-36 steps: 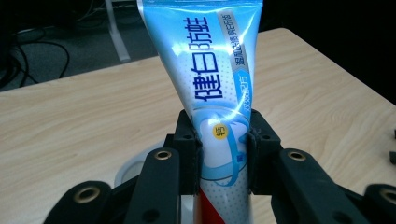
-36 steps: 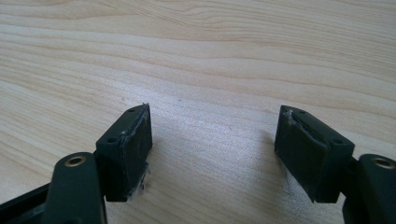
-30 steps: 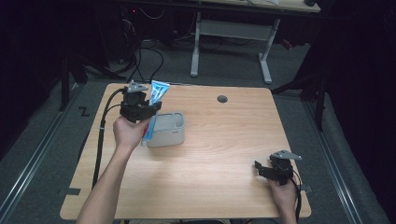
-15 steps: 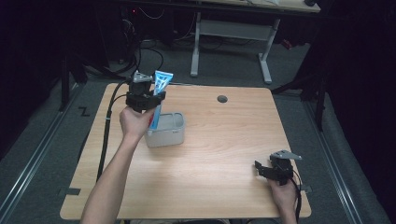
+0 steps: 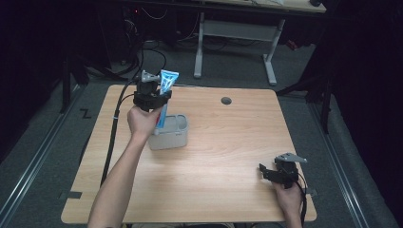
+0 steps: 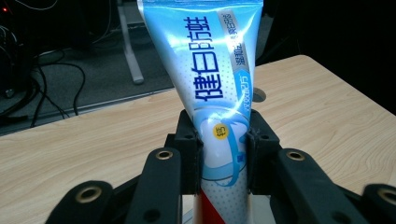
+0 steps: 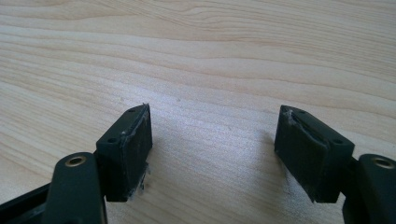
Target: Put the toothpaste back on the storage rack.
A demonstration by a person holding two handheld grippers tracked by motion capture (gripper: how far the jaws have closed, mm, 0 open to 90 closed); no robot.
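The left hand-held gripper [image 5: 159, 97] clamps a toothpaste tube [image 5: 165, 95] upright over a grey box [image 5: 176, 135], apparently to stand it inside; the right hand-held gripper [image 5: 272, 172] rests on the table [image 5: 223, 142], jaws apart, holding nothing.

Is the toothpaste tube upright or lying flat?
Upright: the toothpaste tube stands crimp end up, clamped in the left gripper, its lower end over the grey container.

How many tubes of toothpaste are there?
1. The toothpaste tube stands upright between the jaws of the left hand-held gripper, its lower end in the grey container. More could be hidden inside that container.
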